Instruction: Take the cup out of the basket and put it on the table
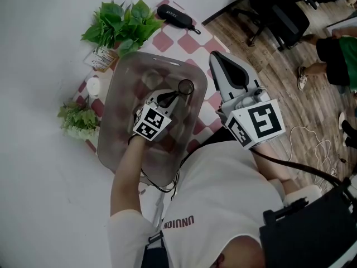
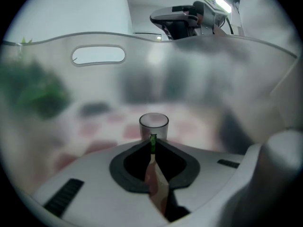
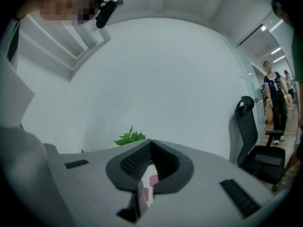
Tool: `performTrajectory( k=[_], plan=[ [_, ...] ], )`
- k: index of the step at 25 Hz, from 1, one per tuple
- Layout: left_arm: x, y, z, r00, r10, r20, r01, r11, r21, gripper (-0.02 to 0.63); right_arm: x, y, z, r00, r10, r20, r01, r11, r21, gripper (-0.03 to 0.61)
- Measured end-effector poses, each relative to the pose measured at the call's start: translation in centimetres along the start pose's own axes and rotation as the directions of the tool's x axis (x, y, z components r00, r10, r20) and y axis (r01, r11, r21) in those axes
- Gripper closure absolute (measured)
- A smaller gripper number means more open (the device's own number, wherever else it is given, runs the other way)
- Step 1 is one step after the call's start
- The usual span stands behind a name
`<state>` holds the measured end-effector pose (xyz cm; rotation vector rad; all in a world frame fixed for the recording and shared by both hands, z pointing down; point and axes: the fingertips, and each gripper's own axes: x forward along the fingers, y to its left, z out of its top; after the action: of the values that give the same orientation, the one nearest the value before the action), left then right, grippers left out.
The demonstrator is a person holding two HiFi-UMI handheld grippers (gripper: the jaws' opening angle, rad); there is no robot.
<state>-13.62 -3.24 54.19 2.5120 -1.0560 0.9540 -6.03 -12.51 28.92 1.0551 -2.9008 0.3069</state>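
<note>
Both our left fingers [image 2: 129,168] pinch the cup [image 2: 154,123] by its near wall inside the basket [image 2: 199,65]; our right fingers [image 3: 135,162] meet, empty.

We see a pink-and-white checkered cloth [image 1: 187,42] in the head view. At its eleven o'clock edge stands a leafy green plant [image 1: 120,24] with a paper tag [image 1: 101,59]. At twelve lies a black zip case [image 1: 175,15], and at nine a smaller plant [image 1: 78,120]. At two o'clock, a black office chair [image 1: 279,10] stands on wood flooring [image 1: 262,54].
</note>
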Motion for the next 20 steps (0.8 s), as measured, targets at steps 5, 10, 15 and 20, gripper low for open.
performTrajectory(
  k=[5,10,15,20],
  plan=[
    [-0.8,0.3,0.5,1.000,0.012,0.011,-0.012,1.000,-0.003,0.574,-0.1,0.1,0.1,1.000,0.005,0.008,-0.005,1.000,0.002,0.560],
    [-1.6,0.4,1.1,0.999,0.024,0.025,-0.024,1.000,-0.007,0.574,-0.4,0.1,0.3,1.000,0.010,0.018,-0.010,1.000,0.005,0.560],
    [-2.8,0.7,2.2,0.998,0.048,0.046,-0.047,0.999,-0.023,0.574,-0.6,0.2,0.5,0.999,0.018,0.027,-0.019,1.000,0.008,0.560],
    [-4.3,1.1,3.4,0.994,0.084,0.068,-0.082,0.996,-0.022,0.574,-0.7,0.3,0.8,0.999,0.033,0.036,-0.034,0.999,0.013,0.560]
  ],
)
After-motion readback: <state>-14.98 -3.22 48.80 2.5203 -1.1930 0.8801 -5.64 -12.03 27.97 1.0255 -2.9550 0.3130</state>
